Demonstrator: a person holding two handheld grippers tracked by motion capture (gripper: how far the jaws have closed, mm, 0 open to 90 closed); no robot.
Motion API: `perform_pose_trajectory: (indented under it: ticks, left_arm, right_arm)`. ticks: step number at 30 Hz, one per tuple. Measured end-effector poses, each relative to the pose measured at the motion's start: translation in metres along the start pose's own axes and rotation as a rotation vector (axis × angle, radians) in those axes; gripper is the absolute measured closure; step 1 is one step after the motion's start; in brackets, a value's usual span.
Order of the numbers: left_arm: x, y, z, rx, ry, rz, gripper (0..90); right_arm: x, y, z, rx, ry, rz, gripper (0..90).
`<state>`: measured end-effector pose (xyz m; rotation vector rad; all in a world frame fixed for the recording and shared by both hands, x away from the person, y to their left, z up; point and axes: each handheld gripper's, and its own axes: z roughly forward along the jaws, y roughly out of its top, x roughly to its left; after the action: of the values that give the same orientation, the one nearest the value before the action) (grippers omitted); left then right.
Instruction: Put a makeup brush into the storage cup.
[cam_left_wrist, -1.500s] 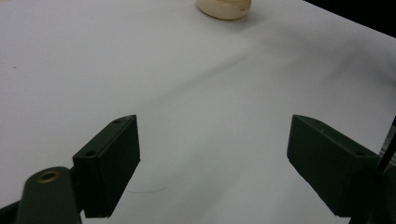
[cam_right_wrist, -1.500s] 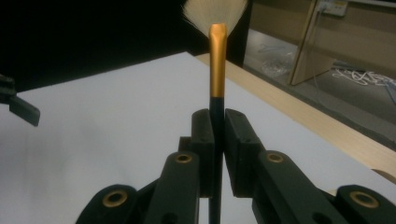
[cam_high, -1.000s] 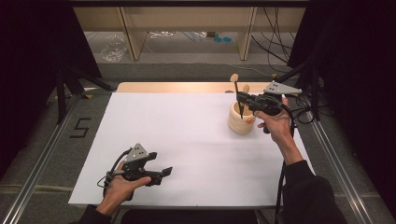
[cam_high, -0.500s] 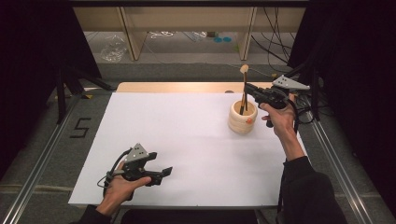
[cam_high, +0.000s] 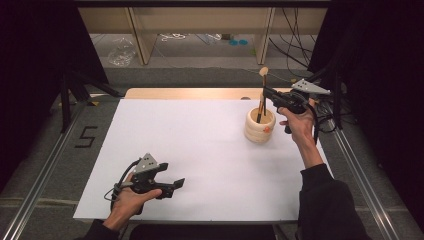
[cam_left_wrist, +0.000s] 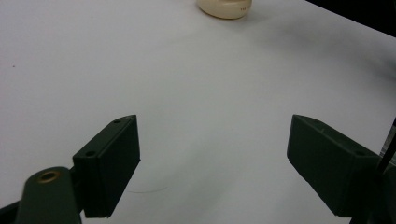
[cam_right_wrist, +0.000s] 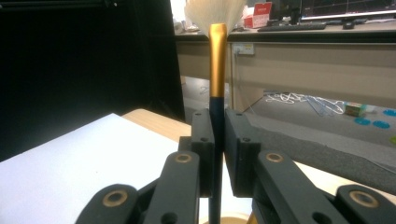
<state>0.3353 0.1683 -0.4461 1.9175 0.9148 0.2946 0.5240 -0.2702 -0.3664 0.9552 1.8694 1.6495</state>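
- At the upper right of the high view, the right gripper (cam_high: 266, 94) pinches a makeup brush (cam_high: 262, 95) by its dark handle, jaws pressed tight on it.
- Bristles point up; the brush's lower end stands inside the round cream holder (cam_high: 260, 126) on the white tabletop (cam_high: 200, 145).
- In the right gripper view the gold ferrule (cam_right_wrist: 218, 60) rises straight above the jaws, with the pale bristles (cam_right_wrist: 215, 13) at the top edge.
- Judged from this, the brush is either nearly seated or just starting out of the holder; it is not yet released or clear of it.
- The right hand (cam_high: 300, 122) is raised beside the holder, forearm slanting up from the lower right.
- At the lower left, the left gripper (cam_high: 172, 182) rests low over the tabletop, jaws spread and empty, well apart from the holder.
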Motion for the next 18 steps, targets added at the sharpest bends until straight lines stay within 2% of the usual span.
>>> perform_pose_trajectory:
  ticks: [4,5,6,8,9,18]
  left_arm:
    - [0.0,0.001,-0.001,0.005,-0.003,-0.009,16.9]
    - [0.0,0.001,-0.001,0.004,-0.005,-0.007,16.9]
    - [0.0,0.0,-0.001,0.001,-0.004,-0.007,16.9]
    - [0.001,0.0,-0.001,0.0,-0.008,-0.012,16.9]
    - [0.001,0.0,-0.001,-0.004,-0.005,-0.014,16.9]
    - [0.001,0.0,-0.001,-0.001,-0.003,-0.011,16.9]
  right_arm:
    - [-0.001,-0.002,0.002,0.013,-0.008,0.004,83.1]
    - [-0.001,-0.003,0.003,-0.001,-0.009,0.002,83.1]
    - [-0.002,-0.003,0.003,0.014,-0.013,-0.001,83.1]
    - [-0.002,-0.004,0.005,0.0,-0.01,0.004,83.1]
    - [-0.002,-0.005,0.004,0.015,-0.011,0.005,83.1]
    - [-0.007,-0.014,0.007,0.034,-0.022,0.016,83.1]
